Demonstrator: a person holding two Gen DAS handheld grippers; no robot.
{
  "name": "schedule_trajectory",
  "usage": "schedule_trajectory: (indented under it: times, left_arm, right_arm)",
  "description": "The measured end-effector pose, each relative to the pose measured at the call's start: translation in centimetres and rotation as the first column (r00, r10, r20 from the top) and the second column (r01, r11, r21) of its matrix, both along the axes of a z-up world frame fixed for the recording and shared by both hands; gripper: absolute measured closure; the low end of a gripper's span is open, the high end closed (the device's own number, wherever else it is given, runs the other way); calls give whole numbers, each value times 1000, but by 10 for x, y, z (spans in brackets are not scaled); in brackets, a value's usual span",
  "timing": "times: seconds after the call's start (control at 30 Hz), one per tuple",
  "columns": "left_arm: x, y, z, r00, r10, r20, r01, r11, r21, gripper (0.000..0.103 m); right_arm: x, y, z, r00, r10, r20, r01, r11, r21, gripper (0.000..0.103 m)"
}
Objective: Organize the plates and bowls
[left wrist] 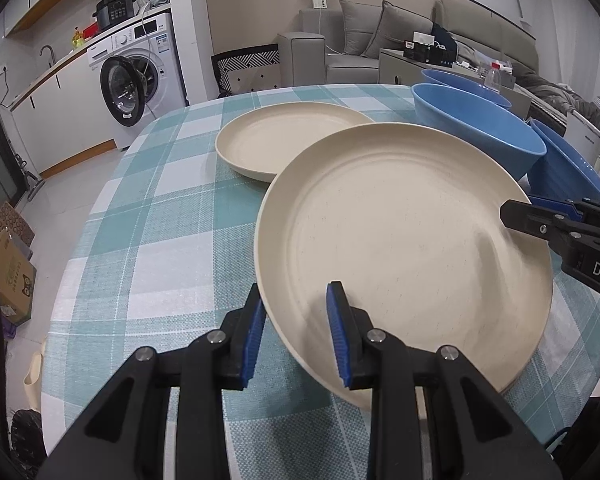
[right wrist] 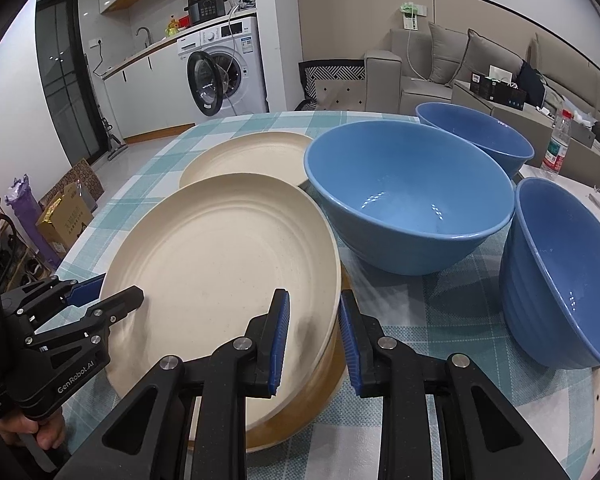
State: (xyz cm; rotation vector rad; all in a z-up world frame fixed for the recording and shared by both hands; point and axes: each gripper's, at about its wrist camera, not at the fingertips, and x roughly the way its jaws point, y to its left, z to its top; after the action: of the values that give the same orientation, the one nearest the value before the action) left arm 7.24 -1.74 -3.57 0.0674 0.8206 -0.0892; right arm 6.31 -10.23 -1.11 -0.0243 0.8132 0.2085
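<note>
A large cream plate (left wrist: pixel 400 240) (right wrist: pixel 220 248) is held by both grippers, tilted over the checked tablecloth. My left gripper (left wrist: pixel 296 292) (right wrist: pixel 116 286) is shut on its left rim. On the opposite rim my right gripper (right wrist: pixel 314 294) (left wrist: pixel 512 216) is shut. Directly under it lies a second, darker cream plate (right wrist: pixel 296 420) (left wrist: pixel 528 368). A third cream plate (left wrist: pixel 288 136) (right wrist: pixel 252 152) rests flat farther back. Three blue bowls stand upright to the right: a big middle one (right wrist: pixel 412 200) (left wrist: pixel 480 136), a far one (right wrist: pixel 480 136) (left wrist: pixel 464 84) and a near one (right wrist: pixel 560 272) (left wrist: pixel 568 176).
The round table (left wrist: pixel 140 220) has a teal and white checked cloth, and its edge drops off to the left. Cardboard boxes (left wrist: pixel 8 272) sit on the floor there. A water bottle (right wrist: pixel 556 148) stands beyond the bowls. A hand (right wrist: pixel 32 432) holds the left gripper's handle.
</note>
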Motion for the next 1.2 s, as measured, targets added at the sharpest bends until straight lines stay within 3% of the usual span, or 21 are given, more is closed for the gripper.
schedule_trajectory:
  times: [0.73,1.2]
  left_arm:
    - [-1,-10,-5,999,-31,-21,32,999,39,72]
    - [-3,-19,-9,998,-55,-15,56,993,108,63]
  right_arm:
    - [-1,-1,-10,1000,-16,-18,15,999,-39,76]
    - [2,0,-18,999,-19,-27,17,998,-68,76]
